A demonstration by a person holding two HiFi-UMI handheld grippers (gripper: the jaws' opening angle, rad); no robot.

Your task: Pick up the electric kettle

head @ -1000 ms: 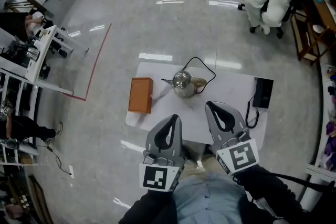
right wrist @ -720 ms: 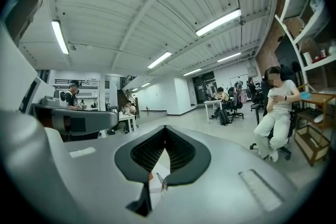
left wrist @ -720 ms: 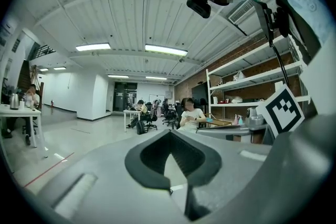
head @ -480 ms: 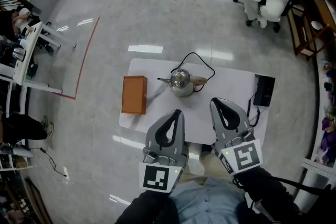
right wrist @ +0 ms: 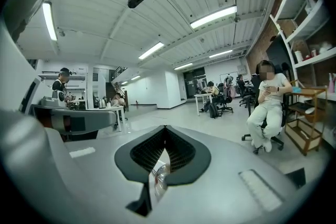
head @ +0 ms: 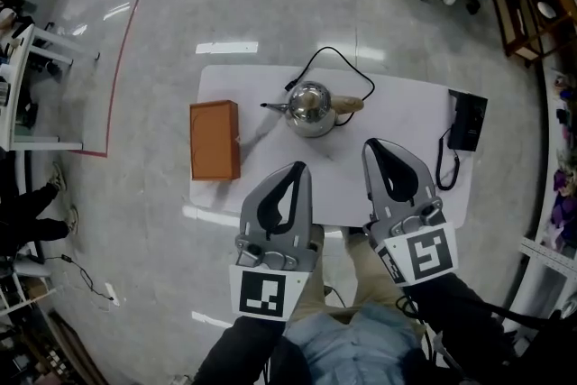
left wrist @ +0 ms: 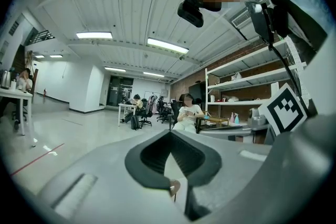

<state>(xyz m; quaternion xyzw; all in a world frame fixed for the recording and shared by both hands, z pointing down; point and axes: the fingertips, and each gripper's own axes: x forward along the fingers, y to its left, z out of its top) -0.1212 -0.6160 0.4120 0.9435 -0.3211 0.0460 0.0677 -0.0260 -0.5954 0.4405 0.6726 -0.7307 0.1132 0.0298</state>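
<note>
The left tool and the right tool are both clenched, with nothing between their jaws. They hang side by side above the near part of the white table. The electric kettle stands on the table just ahead of the two tools and apart from them. An orange box lies ahead and left of the left tool. A black device with a cord lies to the right of the right tool.

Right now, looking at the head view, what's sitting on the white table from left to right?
On the table: brown box → kettle, spout pointing toward the brown box → black box with a cord, near the right edge.
</note>
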